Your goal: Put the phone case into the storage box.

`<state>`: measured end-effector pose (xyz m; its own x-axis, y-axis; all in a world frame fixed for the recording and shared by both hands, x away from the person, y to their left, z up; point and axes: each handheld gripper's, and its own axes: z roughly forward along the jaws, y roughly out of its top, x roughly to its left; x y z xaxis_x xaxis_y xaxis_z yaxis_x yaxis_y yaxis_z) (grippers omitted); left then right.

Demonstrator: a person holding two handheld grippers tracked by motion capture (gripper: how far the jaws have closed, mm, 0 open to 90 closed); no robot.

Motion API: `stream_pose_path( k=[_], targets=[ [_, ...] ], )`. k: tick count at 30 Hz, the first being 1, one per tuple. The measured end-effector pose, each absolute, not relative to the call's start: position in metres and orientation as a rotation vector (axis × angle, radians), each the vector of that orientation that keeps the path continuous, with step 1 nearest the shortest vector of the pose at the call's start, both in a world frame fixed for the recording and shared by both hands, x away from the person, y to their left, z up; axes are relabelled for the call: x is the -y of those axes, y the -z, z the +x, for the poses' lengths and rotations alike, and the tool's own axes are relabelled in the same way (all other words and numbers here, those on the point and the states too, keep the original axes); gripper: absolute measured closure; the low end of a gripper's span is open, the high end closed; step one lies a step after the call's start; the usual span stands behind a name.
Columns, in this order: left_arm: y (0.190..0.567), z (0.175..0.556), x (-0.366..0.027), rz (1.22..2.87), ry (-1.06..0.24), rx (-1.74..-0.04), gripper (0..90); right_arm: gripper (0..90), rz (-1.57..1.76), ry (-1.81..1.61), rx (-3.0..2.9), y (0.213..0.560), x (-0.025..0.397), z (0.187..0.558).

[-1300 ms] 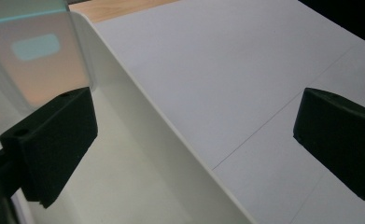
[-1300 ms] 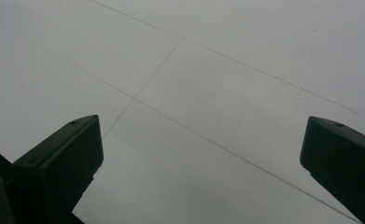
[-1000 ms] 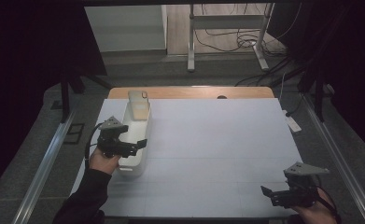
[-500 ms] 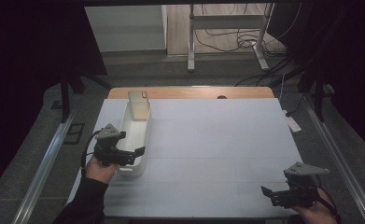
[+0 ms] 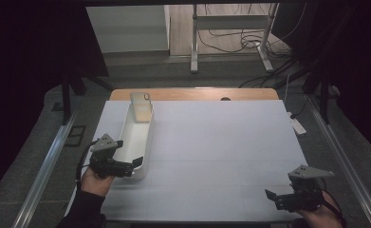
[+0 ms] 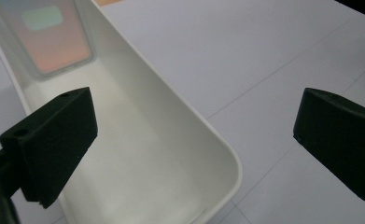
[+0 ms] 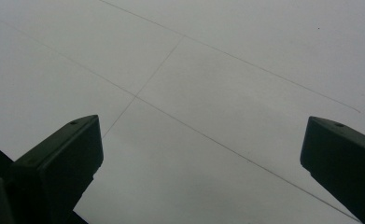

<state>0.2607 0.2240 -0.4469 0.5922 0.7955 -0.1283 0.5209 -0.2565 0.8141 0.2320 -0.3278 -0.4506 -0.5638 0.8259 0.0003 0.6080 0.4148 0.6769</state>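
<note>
I see a table [image 5: 211, 142] topped with a white sheet ruled by faint lines; wood shows bare along its far edge; near the left edge lies a long white tray [image 5: 134, 142], running far to near.

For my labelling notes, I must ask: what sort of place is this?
Probably a lab or recording workspace, not a home: a table covered in plain white, dark curtains on both sides, and loose cables on the floor around a metal stand behind.
</note>
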Motion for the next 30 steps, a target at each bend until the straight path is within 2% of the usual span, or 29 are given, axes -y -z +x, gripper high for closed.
stream_pose_path(
  k=[30],
  targets=[
    [0.457,0.207,-0.246,1.919,-0.426,-1.135,0.0,0.0,1.240,-0.903,-2.335,0.451,0.327,0.232]
  ],
)
